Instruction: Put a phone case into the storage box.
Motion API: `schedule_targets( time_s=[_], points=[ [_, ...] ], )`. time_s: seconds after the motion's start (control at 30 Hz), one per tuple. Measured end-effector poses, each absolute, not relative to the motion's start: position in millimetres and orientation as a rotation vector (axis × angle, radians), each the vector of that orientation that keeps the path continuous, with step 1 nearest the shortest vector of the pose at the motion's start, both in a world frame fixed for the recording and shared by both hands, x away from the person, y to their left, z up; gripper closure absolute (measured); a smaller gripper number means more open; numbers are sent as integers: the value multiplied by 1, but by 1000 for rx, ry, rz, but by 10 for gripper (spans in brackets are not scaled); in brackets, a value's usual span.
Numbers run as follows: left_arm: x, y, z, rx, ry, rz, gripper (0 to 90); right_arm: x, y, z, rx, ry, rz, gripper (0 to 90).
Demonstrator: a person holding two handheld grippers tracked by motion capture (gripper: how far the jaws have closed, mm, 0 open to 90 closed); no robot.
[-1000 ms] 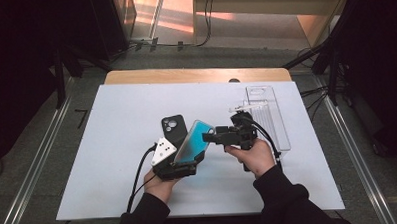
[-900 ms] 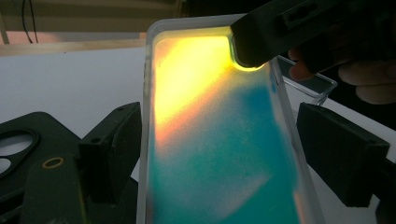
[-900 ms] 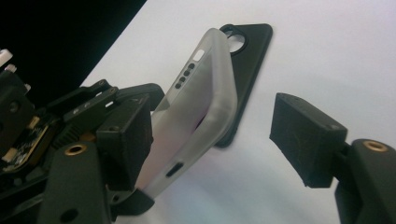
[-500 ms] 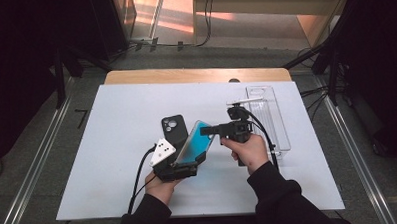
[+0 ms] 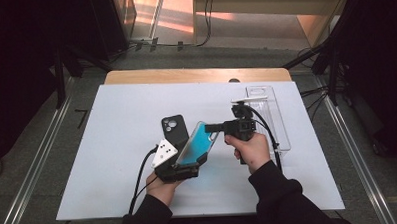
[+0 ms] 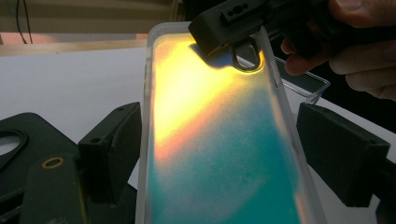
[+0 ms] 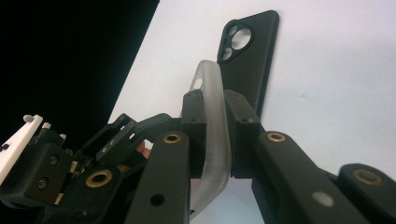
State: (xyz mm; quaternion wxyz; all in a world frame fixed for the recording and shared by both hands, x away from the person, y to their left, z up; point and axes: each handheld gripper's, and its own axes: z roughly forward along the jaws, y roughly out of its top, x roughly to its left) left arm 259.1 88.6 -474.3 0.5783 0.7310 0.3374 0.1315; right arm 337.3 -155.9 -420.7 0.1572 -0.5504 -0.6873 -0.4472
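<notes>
1. The translucent, teal-tinted soft plastic phone case (image 5: 196, 144) hangs tilted just right of the black phone case (image 5: 174, 130) lying on the white table (image 5: 112, 145).
2. The left gripper (image 5: 181, 165) clamps the teal case's lower end across its width.
3. The right gripper (image 7: 215, 135) has just been closing and now pinches the upper rim beside the camera cut-out.
4. The teal case looks light, flexible and glossy-slick; gripping the side walls seems safest.
5. No readable brand or writing.

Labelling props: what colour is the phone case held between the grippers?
Phone case: translucent frosted rim, teal fading to yellow-orange; clearest in the left gripper view.
</notes>
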Motion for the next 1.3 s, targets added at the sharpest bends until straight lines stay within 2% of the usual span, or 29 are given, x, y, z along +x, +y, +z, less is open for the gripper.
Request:
schedule_targets(
  time_s=[0.33,0.47,0.93,1.13,1.3],
  points=[
    [261,87,-473,1742,788,301,161,337,-155,-419,-1567,-1988,-1265,782],
    [264,85,-468,1788,819,230,142,336,-156,-417,-1555,-2007,-1271,783],
    [264,84,-451,1948,868,167,128,333,-169,-405,-1583,-2140,-1360,782],
    [267,87,-444,1973,865,70,138,328,-171,-398,-1555,-2277,-1404,781],
    [272,92,-437,1973,878,56,151,324,-171,-394,-1444,-2370,-1433,782]
  ],
)
